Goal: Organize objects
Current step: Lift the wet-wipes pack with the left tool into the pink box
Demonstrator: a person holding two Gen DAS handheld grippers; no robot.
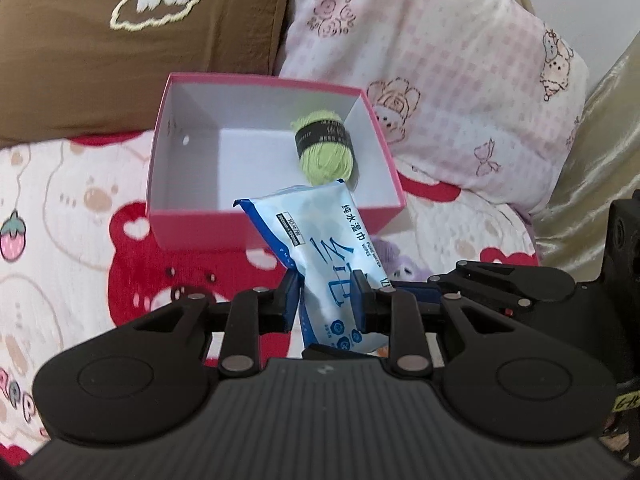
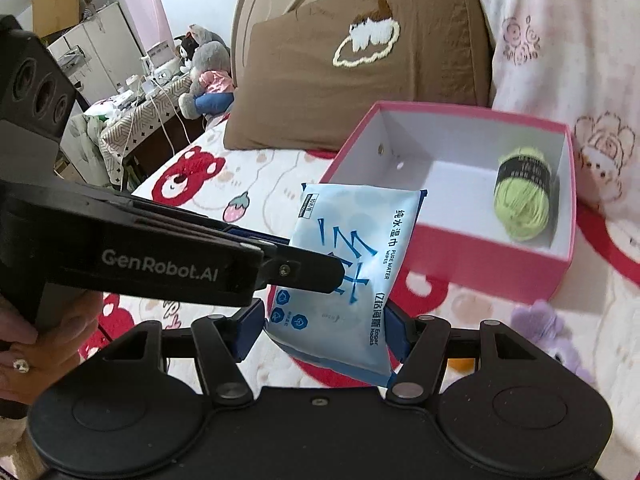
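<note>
A light-blue pack of wet wipes (image 1: 320, 248) (image 2: 352, 248) hangs in the air just in front of an open pink box (image 1: 200, 228) (image 2: 480, 264) on the bed. Both grippers hold it. My left gripper (image 1: 328, 300) is shut on the pack's lower part; in the right wrist view it reaches in from the left (image 2: 336, 276). My right gripper (image 2: 326, 332) clamps the pack across its width, its blue pads pressing both side edges. Inside the box lies a green ball of yarn (image 1: 326, 152) (image 2: 522, 200) with a black band, near the right wall.
The box sits on a bear-print blanket (image 1: 80, 200), backed by a brown pillow (image 1: 120, 60) and a pink checked pillow (image 1: 440, 80). A purple plush toy (image 2: 540, 328) lies near the box's front. A hand (image 2: 40, 344) grips the left tool. A cluttered desk (image 2: 152, 92) stands beside the bed.
</note>
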